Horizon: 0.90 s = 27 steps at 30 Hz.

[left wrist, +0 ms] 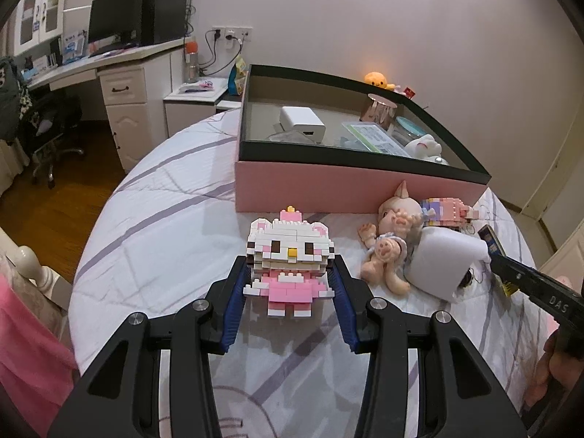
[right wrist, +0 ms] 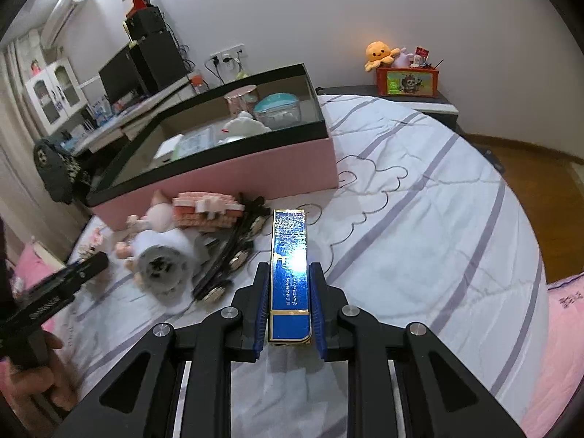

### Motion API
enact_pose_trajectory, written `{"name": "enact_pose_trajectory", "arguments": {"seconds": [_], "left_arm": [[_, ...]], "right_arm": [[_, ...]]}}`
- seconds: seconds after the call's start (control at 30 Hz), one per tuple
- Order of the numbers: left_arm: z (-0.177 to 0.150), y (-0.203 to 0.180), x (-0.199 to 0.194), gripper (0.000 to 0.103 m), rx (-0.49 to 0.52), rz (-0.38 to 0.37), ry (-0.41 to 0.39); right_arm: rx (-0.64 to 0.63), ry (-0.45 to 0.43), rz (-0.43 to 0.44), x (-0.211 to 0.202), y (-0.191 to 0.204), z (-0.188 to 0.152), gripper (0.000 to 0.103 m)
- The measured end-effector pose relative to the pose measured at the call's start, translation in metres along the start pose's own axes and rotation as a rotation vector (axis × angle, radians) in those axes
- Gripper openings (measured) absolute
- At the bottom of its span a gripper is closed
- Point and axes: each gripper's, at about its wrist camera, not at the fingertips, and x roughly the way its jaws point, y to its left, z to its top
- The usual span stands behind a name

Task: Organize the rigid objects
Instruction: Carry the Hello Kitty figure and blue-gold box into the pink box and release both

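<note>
My left gripper (left wrist: pixel 290 266) is shut on a white and pink brick-built cat figure (left wrist: pixel 290 255), held upright just above the bed. My right gripper (right wrist: pixel 289 273) is shut on a long shiny blue box with gold edges (right wrist: pixel 290 255), pointing forward; it shows at the right edge of the left wrist view (left wrist: pixel 491 239). The pink storage box with a black rim (left wrist: pixel 328 189) stands behind on the bed, also in the right wrist view (right wrist: pixel 255 171), holding a white cube (left wrist: pixel 303 122), a plastic case, a pink cup and a white plush.
On the striped bedsheet (right wrist: pixel 419 219) in front of the box lie a baby doll (left wrist: pixel 390 241), a white roll (left wrist: pixel 445 262), a pink brick model (right wrist: pixel 206 210) and a black strip of round pieces (right wrist: pixel 233 252). A desk with a monitor stands at the back left.
</note>
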Motion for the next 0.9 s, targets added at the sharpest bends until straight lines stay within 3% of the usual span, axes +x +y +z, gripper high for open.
{"name": "enact_pose_trajectory", "arguments": {"seconds": [0.4, 0.63, 0.9], "left_arm": [[0.011, -0.005, -0.032, 0.044, 0.015, -0.011, -0.068], [0.062, -0.021, -0.039, 0.044, 0.063, -0.014, -0.141], [0.129, -0.032, 0.0, 0.044, 0.085, -0.015, -0.132]], "right_arm": [[-0.069, -0.09, 0.077, -0.038, 0.033, 0.024, 0.021], [-0.154, -0.136, 0.087, -0.034, 0.062, 0.078, 0.021], [-0.179, -0.092, 0.073, 0.013, 0.07, 0.136, 0.021]]}}
